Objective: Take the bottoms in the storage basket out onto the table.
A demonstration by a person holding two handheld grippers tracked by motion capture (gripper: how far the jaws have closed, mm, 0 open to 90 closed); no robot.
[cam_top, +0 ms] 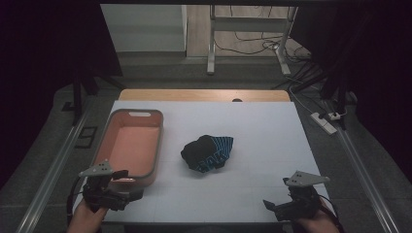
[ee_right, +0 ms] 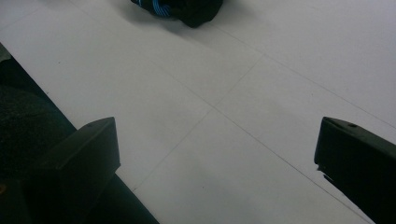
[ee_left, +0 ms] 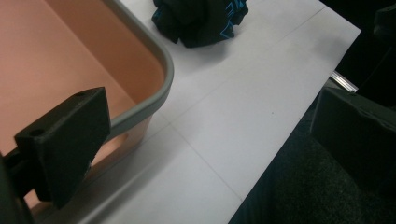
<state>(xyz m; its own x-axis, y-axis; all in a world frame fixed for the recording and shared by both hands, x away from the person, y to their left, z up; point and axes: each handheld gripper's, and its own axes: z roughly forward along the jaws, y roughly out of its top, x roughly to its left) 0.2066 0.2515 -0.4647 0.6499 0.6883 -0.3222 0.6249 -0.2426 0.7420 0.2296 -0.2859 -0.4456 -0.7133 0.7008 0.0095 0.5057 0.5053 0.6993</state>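
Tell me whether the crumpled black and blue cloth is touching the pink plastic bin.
Apart. The high view shows bare white table between the cloth and the bin.

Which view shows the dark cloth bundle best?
The high view: the whole bundle lies on the white table, right of the bin. The left gripper view and right gripper view show it cut off at the top edge.

One dark bundle of cloth with blue stripes [cam_top: 208, 153] lies near the middle of the white table [cam_top: 262, 126], and one pink bin with a grey rim [cam_top: 131, 145] stands along its left edge. Two grippers sit at the near edge, the left gripper [cam_top: 124, 187] by the near left corner and the right gripper [cam_top: 274, 206] by the near right corner.
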